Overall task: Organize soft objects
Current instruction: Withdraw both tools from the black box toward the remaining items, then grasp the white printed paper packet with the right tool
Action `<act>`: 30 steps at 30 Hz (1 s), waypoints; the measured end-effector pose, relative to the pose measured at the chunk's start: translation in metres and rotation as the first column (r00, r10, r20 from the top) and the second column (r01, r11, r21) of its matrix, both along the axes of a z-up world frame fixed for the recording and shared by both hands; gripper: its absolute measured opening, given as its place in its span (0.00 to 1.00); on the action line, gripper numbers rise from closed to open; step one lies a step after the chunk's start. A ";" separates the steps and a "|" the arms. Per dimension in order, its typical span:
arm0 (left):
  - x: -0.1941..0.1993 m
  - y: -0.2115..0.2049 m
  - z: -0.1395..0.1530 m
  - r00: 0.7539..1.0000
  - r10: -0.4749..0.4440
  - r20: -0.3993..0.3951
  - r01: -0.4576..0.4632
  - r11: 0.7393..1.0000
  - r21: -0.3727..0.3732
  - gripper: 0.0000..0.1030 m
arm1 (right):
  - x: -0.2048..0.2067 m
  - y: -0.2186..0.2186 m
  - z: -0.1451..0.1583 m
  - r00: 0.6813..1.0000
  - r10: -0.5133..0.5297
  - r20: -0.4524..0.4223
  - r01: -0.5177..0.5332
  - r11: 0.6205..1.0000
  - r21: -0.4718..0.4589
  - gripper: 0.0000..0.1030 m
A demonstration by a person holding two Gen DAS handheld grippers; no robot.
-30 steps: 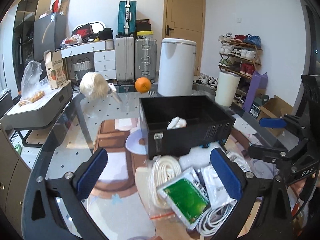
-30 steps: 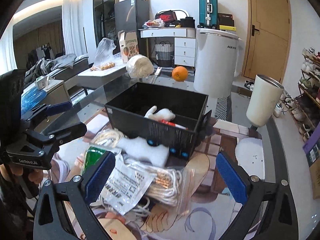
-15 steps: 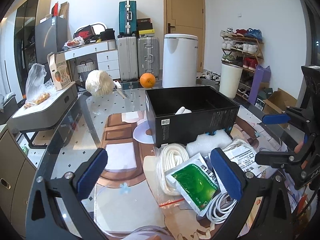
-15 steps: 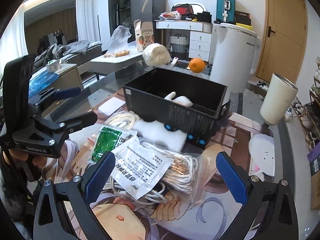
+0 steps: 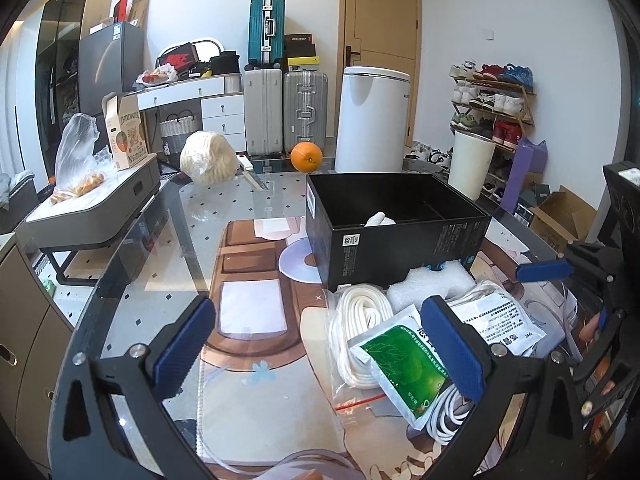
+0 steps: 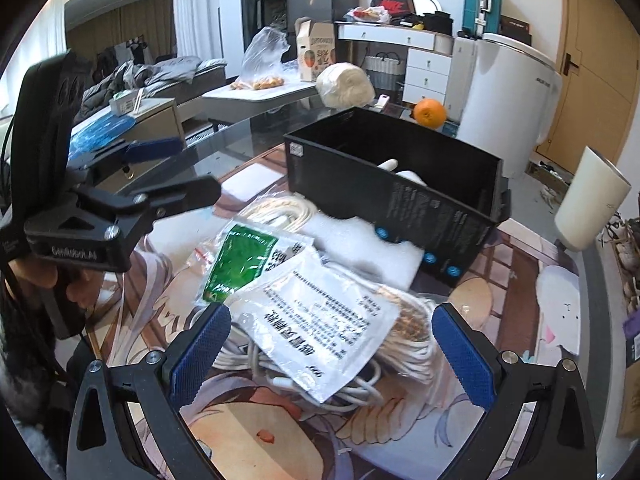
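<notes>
A black box [image 5: 400, 236] [image 6: 396, 184] stands on the glass table with a white soft item [image 5: 379, 219] [image 6: 404, 172] inside. In front of it lie a white foam block [image 5: 430, 286] [image 6: 360, 240], a green packet [image 5: 408, 360] [image 6: 240, 260], a printed white packet [image 6: 320, 316] [image 5: 498, 320] and bagged white cable coils [image 5: 360, 320] [image 6: 400, 344]. My left gripper [image 5: 320, 344] is open and empty, its right finger over the green packet. My right gripper [image 6: 332, 356] is open and empty, above the printed packet. The left gripper also shows in the right wrist view [image 6: 176, 172].
An orange [image 5: 306, 157] [image 6: 429, 113], a white yarn ball [image 5: 208, 158] [image 6: 346, 84] and a knife [image 5: 252, 174] lie at the table's far edge. A white cylinder bin [image 6: 592, 204] stands off the right side. A grey case [image 5: 92, 208] sits left.
Both grippers have pulled back from the black box and sunk toward the pile of packets. The right gripper has swung left over the printed packet. Nothing was taken hold of.
</notes>
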State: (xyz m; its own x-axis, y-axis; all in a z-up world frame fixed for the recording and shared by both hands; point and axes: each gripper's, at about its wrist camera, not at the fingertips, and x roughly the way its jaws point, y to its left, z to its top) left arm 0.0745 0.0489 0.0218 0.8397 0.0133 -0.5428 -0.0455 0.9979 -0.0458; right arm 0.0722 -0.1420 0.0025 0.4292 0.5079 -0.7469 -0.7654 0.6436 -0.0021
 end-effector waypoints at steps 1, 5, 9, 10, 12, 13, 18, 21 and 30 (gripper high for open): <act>0.001 0.001 0.000 1.000 0.002 -0.001 -0.002 1.000 -0.003 1.00 | -0.001 0.001 -0.001 1.000 0.007 -0.001 -0.007 1.000 -0.005 0.99; 0.001 0.002 -0.001 1.000 0.005 -0.004 -0.005 1.000 -0.008 1.00 | -0.005 0.008 -0.006 0.999 0.034 0.006 -0.034 0.999 -0.034 0.99; 0.002 0.003 -0.002 1.000 0.004 -0.009 -0.004 1.000 -0.007 1.00 | -0.009 0.014 -0.010 0.998 0.060 0.012 -0.059 0.996 -0.064 0.99; 0.003 0.003 -0.002 1.000 0.005 -0.011 -0.005 1.000 -0.007 1.00 | -0.009 0.014 -0.010 0.998 0.058 0.014 -0.057 0.996 -0.066 0.99; 0.003 0.005 -0.003 1.000 0.005 -0.014 -0.005 1.000 -0.014 1.00 | -0.009 0.015 -0.012 0.999 0.053 0.012 -0.052 0.996 -0.068 0.99; 0.003 0.005 -0.003 1.000 0.004 -0.013 -0.005 1.000 -0.016 1.00 | -0.008 0.017 -0.013 0.999 0.047 0.015 -0.046 0.996 -0.070 0.99; 0.002 0.006 -0.004 1.000 0.006 -0.014 -0.006 1.000 -0.015 1.00 | -0.004 0.025 -0.013 0.999 0.036 0.026 -0.034 0.996 -0.081 0.99; 0.002 0.006 -0.004 1.000 0.005 -0.012 -0.005 1.000 -0.015 1.00 | -0.001 0.030 -0.015 0.999 0.039 0.028 -0.037 0.996 -0.085 0.99; 0.004 0.005 -0.005 1.000 0.005 -0.015 -0.005 1.000 -0.001 1.00 | 0.009 0.036 -0.019 0.996 0.082 -0.021 -0.083 0.991 -0.102 0.99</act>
